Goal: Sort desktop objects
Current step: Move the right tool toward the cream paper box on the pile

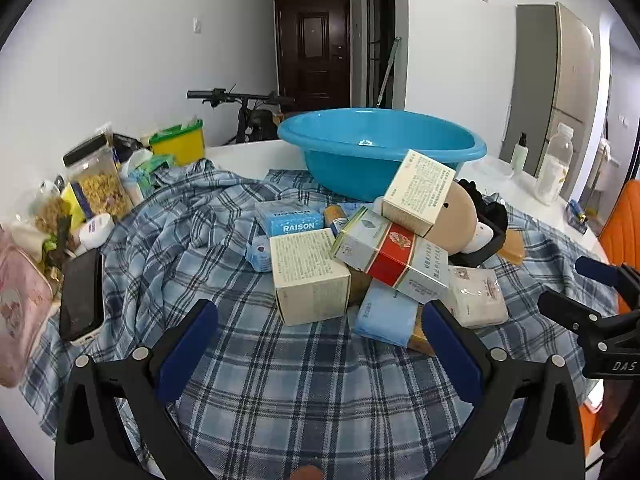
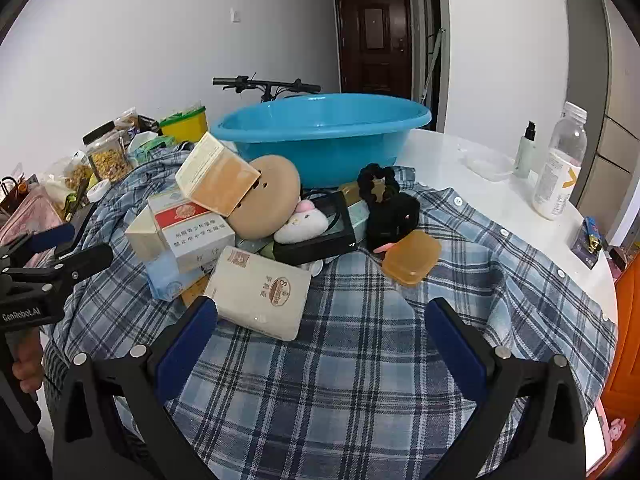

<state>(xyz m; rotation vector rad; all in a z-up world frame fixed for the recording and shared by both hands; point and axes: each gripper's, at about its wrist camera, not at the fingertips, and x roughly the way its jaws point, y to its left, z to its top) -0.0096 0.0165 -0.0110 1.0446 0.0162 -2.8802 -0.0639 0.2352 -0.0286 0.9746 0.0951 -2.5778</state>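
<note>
Plaid cloth (image 1: 280,400), bare between both spread jaw pairs: left gripper (image 1: 320,344), right gripper (image 2: 320,340), neither holding anything. Pile (image 1: 360,256) at 12 o'clock, touching neither: boxes, red-banded carton (image 1: 390,260), tan disc (image 2: 266,200), amber soap (image 2: 412,258). Basin (image 1: 380,148) behind, its base hidden. Lower items partly buried, hard to make out. White table (image 2: 480,200) edge at 3 o'clock; jar (image 1: 98,178) at 10.

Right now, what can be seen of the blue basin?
The blue basin is a round, glossy plastic tub with a rolled rim, upright at the far side of the table. Its near base meets the plaid shirt; the pile of boxes lies just in front. Its visible inside looks empty. Neither gripper touches it.
</note>
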